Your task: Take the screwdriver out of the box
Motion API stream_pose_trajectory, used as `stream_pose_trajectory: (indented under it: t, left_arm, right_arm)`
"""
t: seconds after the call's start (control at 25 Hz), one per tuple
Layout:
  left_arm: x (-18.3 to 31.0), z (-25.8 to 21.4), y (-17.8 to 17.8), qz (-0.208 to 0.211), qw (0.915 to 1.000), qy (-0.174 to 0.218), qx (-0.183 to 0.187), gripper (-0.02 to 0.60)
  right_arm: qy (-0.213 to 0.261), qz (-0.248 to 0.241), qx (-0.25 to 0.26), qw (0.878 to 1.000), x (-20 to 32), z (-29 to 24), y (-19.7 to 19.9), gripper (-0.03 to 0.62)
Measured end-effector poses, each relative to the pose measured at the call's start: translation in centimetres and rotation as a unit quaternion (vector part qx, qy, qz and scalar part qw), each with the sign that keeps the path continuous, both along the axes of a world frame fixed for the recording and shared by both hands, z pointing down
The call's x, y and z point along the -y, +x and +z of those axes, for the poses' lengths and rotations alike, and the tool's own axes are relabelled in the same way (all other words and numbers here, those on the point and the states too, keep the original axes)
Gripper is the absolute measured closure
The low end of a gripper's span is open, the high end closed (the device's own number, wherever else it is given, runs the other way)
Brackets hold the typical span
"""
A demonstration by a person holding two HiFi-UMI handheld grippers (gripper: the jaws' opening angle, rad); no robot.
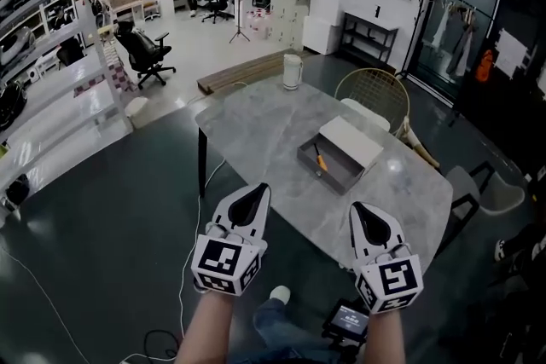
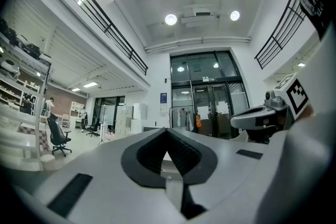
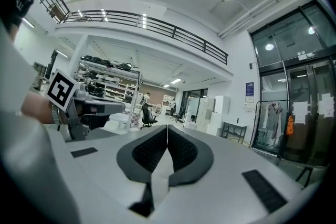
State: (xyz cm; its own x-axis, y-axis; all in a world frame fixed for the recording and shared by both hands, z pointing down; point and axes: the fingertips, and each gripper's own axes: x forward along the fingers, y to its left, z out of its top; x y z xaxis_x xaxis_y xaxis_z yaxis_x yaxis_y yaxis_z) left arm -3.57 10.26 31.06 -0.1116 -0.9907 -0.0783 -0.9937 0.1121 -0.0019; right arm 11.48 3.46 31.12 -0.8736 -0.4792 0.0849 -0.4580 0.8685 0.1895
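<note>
Holding nothing: left gripper (image 1: 256, 193), jaws clenched tip to tip, pointed level over the near edge of the table (image 1: 256, 132).

Right gripper (image 1: 363, 210): likewise pinched shut and empty, carried parallel to the left one. Both seem to be held side by side short of the work, as an approach posture; neither is near the box (image 1: 324, 175) yet, so the jaws would have to part before any pick.

Box: sits well beyond both grippers, toward the far right part of the table, open side up. Its lid (image 1: 351, 141) lies across the back part, leaving the front exposed, probably so the contents can be reached.

Screwdriver (image 1: 319, 159): inside the box, lying against the left inner wall, handle toward the far end. Not yet taken out.

Materials and shapes:
- Grippers: white smooth shells tapering to a point, dark ribbed pads, black-and-white marker cubes at the rear.
- Table: pale marbled slab with rounded corners on dark legs.
- Box: grey, shallow, rectangular, thin-walled.
- Lid: white, flat.
- Screwdriver: orange handle, slim dark shaft.
- Jug (image 1: 293, 71): white cylinder at the far table edge.
</note>
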Motion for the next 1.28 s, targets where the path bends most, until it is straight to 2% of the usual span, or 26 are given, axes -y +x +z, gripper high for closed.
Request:
stream_pose_trajectory:
  t: [0.16, 0.28, 0.52, 0.96, 1.12, 1.28]
  left_arm:
    - [5.0, 0.4, -3.4, 0.008, 0.9999, -0.011, 0.001, 0.569]
    - [8.6, 0.4, -5.8, 0.011, 0.9998, -0.017, -0.001, 0.569]
    - [13.9, 0.7, -8.1, 0.027, 0.9991, -0.032, 0.003, 0.569]
    - [18.7, 1.5, -10.1, 0.035, 0.9979, -0.053, 0.015, 0.569]
    - [20.4, 2.5, -11.1, 0.045, 0.9971, -0.06, 0.012, 0.569]
    - [23.4, 3.2, -12.2, 0.072, 0.9955, -0.061, 0.01, 0.569]
  right_arm:
    - [-0.01, -0.004, 0.013, 1.0, 4.5, 0.1, -3.8, 0.568]
    - [-0.024, 0.012, 0.011, 1.0, 8.0, 0.6, -6.0, 0.568]
    - [-0.041, 0.022, 0.007, 0.999, 13.5, 1.0, -8.6, 0.568]
    - [-0.07, 0.037, 0.021, 0.997, 18.7, 2.6, -9.6, 0.568]
    - [-0.076, 0.057, 0.017, 0.995, 20.2, 3.7, -9.7, 0.568]
    - [-0.08, 0.089, 0.012, 0.993, 22.2, 4.7, -9.9, 0.568]
